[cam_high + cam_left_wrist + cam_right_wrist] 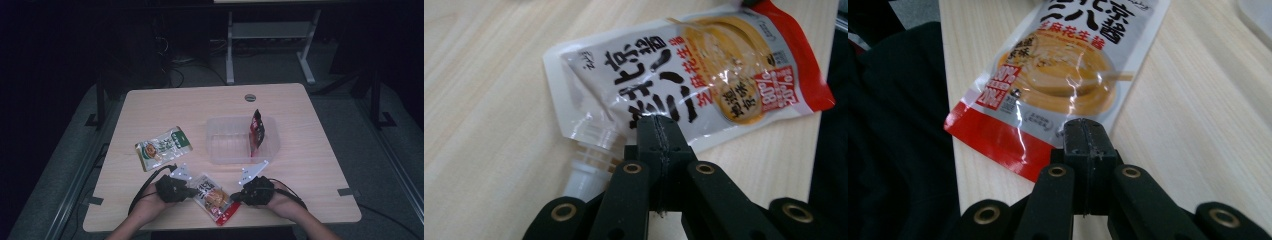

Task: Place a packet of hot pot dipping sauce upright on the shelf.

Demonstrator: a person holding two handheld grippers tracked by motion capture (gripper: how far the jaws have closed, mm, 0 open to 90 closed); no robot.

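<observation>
A white and red spouted sauce pouch (pixel 215 197) (pixel 704 75) (pixel 1068 70) lies flat near the table's front edge, between my two grippers. My left gripper (pixel 195 191) (pixel 658 120) is shut, and its tips sit over the pouch's lower edge beside the white spout (pixel 586 167). My right gripper (pixel 234 196) (pixel 1083 124) is shut too, with its tips at the pouch's edge near the red bottom strip (pixel 993 140). I see no part of the pouch between either pair of jaws.
A clear plastic tub (pixel 215 150) stands mid-table with a red packet (pixel 257 129) upright inside at its right. A green and white pouch (pixel 163 147) lies left of the tub. The wooden table (pixel 310 150) has a grommet hole (pixel 250 97) at the back.
</observation>
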